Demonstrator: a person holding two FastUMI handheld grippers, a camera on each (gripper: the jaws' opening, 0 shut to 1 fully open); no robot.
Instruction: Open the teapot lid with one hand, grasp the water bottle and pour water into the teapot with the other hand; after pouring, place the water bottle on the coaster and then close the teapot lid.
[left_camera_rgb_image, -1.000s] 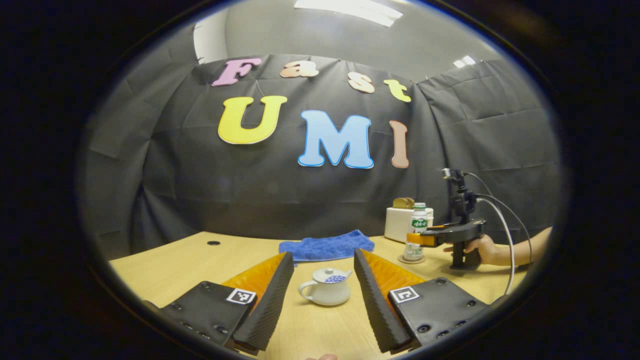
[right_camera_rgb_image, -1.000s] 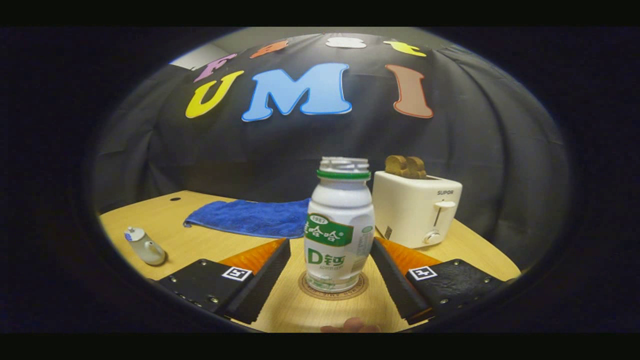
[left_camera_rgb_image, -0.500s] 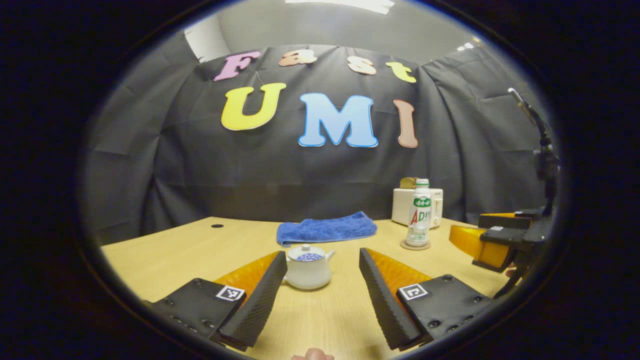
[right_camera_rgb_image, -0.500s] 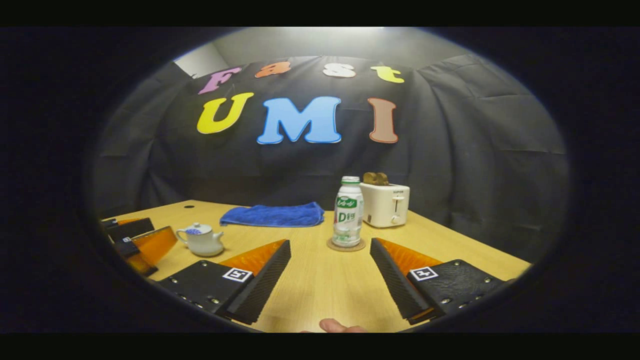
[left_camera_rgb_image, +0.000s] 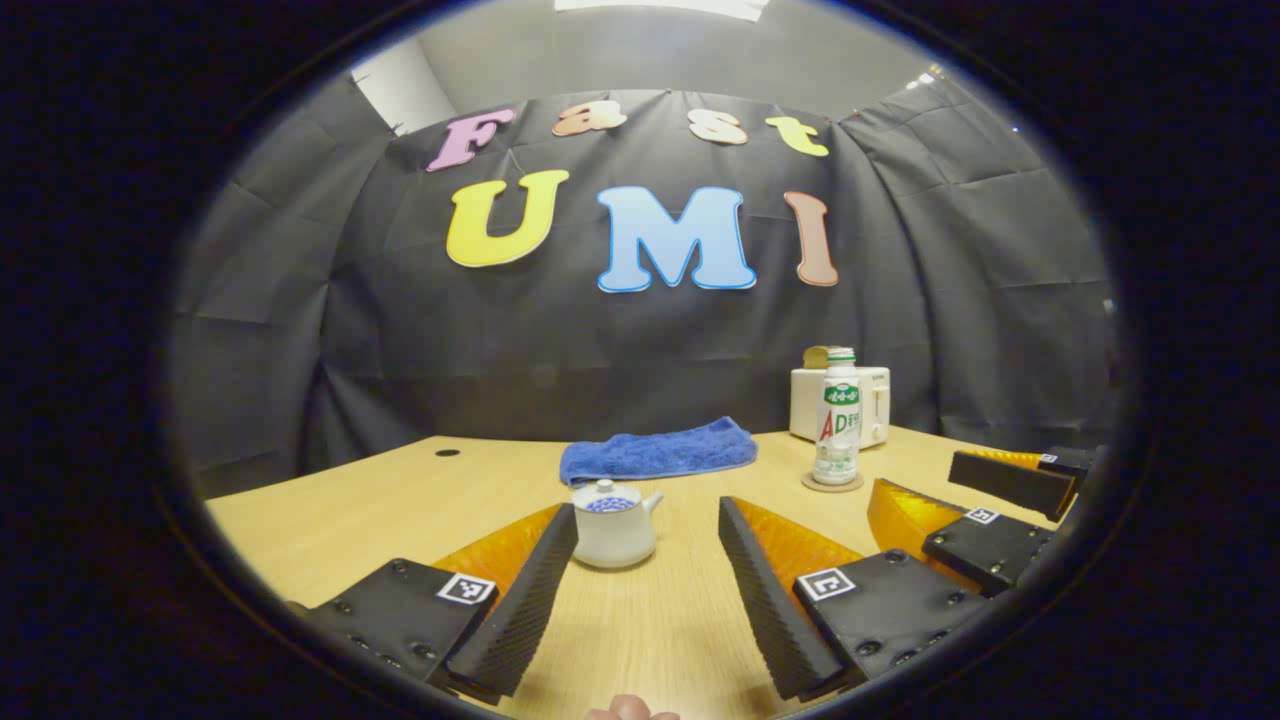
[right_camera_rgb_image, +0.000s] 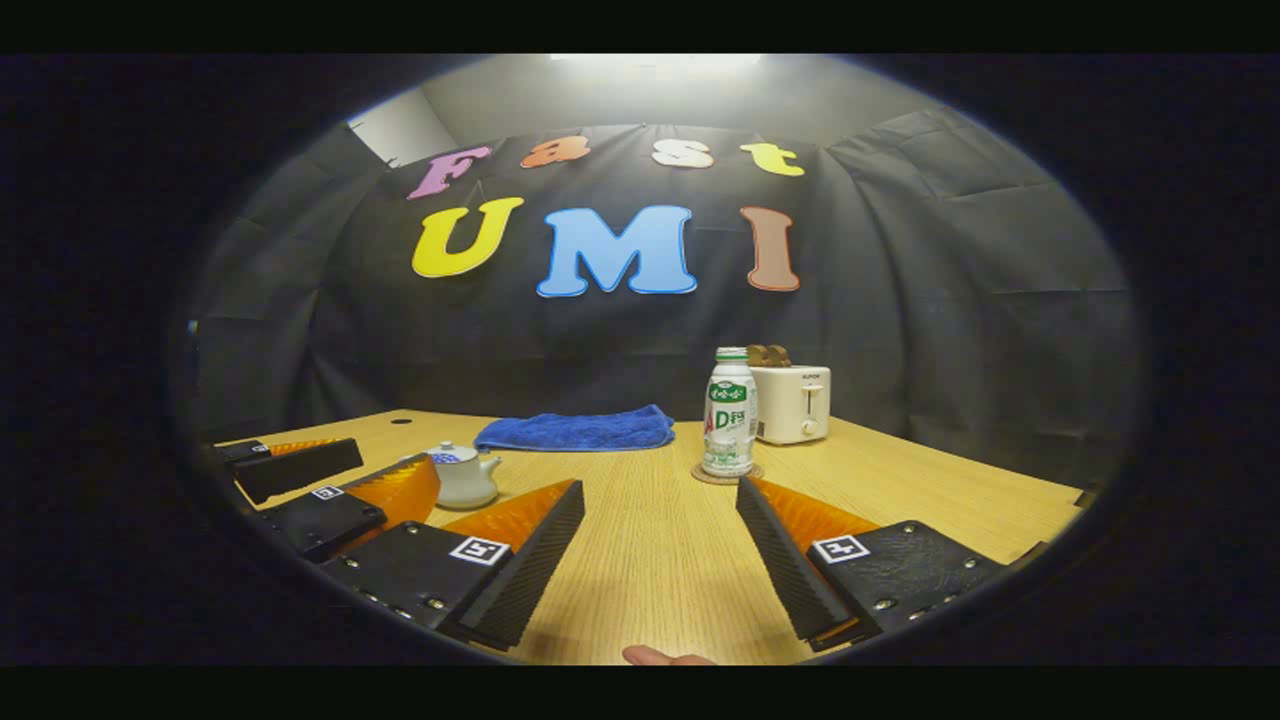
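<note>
Both grippers are held low over the table (left_camera_rgb_image: 330, 500), fingers spread apart, nothing grasped: left gripper (left_camera_rgb_image: 648, 520), right gripper (right_camera_rgb_image: 660, 495). The teapot (left_camera_rgb_image: 613, 525), lid on, is seen just ahead of the left gripper. The water bottle (right_camera_rgb_image: 729, 412) stands upright on the coaster (right_camera_rgb_image: 727, 474), near the toaster (right_camera_rgb_image: 792, 403).

Nothing can be read plainly. The bottle (left_camera_rgb_image: 838, 420) wears a printed label (left_camera_rgb_image: 840, 408) with a green band and large letters below it, too small to make out. The toaster (right_camera_rgb_image: 795, 405) has a tiny mark near its top edge, illegible. Each finger block of the left tool (left_camera_rgb_image: 648, 507) carries a black-and-white marker square (left_camera_rgb_image: 466, 589), a coded pattern with no words, and the right tool (right_camera_rgb_image: 661, 485) bears the same kind.
</note>
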